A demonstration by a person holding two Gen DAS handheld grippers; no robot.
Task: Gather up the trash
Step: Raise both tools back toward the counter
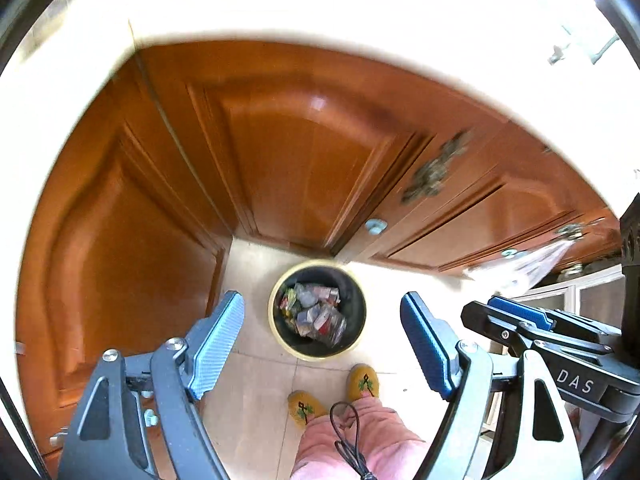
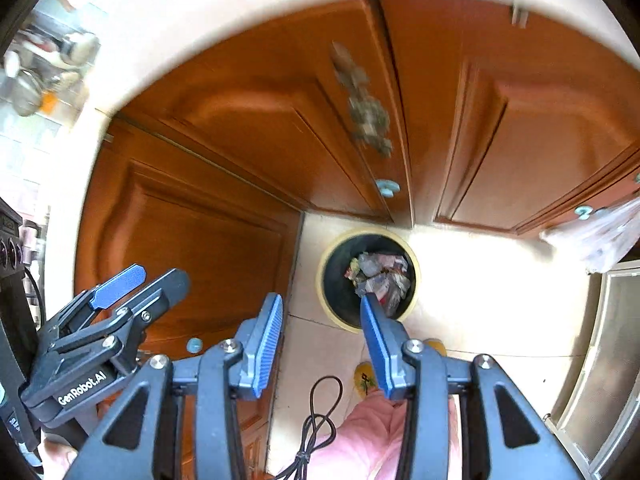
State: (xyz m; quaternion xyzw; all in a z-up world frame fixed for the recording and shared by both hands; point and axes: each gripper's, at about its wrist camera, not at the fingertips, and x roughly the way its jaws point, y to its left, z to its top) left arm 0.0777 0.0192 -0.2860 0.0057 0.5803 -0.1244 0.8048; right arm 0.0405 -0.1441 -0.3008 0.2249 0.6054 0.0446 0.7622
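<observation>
Trash [image 1: 314,312], a heap of crumpled wrappers and clear plastic, fills the round yellow-rimmed bin [image 1: 280,340] standing on the tiled floor [image 1: 256,392] in the corner where the wooden cabinet doors [image 1: 304,152] meet. Both tongs hang high above it, pointed down so the bin stays in sight. The left tongs [image 1: 322,344] are spread wide and carry nothing; the right tongs [image 2: 322,344] are likewise released and empty. A clear plastic bag [image 2: 600,240] hangs from a cabinet knob to the right, perhaps meant for the collecting.
</observation>
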